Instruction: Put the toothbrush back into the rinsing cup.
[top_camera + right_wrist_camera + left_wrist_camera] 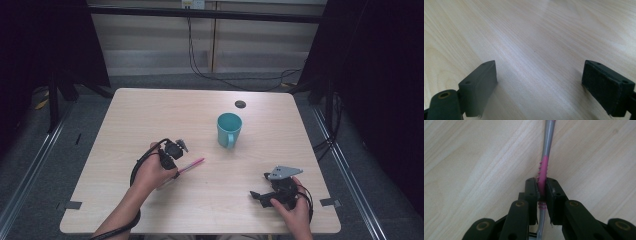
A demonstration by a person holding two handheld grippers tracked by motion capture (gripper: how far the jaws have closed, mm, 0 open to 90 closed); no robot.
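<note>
On my bench (150,110) the mug (229,129) stands right of centre, toward the far edge. The toothbrush (192,165) lies nearer me and to its left, flat on the bench, with my left claw (541,190) around it. My right claw (259,196) sits near the front right corner, well apart from both.
</note>
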